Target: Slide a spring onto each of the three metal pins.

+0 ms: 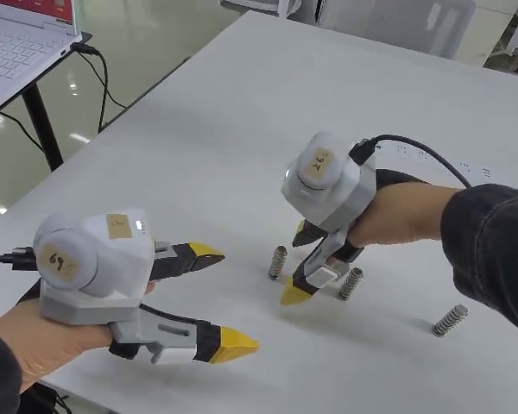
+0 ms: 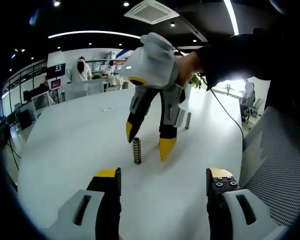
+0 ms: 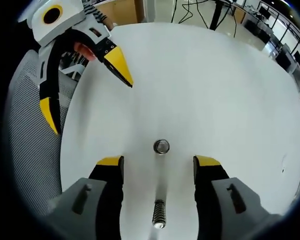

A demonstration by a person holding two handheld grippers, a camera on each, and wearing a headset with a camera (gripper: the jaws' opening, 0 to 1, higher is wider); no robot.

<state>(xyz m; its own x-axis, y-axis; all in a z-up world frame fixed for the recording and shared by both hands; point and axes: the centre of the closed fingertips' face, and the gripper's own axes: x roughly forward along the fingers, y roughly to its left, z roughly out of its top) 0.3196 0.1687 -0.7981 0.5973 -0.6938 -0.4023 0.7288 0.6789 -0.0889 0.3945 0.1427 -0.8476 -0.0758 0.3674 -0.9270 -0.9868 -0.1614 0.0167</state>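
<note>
three coiled metal springs [image 1: 351,283] on a matte white table [image 1: 242,129], right gripper [image 1: 299,260] with yellow-tipped jaws spread wide by an upright one, left gripper [image 1: 223,297] jaws wide apart, empty

We see a smooth, matt white counter [image 1: 242,129]; a coiled grey metal spring [image 1: 278,262], dully glinting; left tool [image 1: 231,299] and right tool [image 1: 298,263] with satin white plastic shells and matt black, yellow-tipped jaws; a dark cloth sleeve [image 1: 492,233].
</note>
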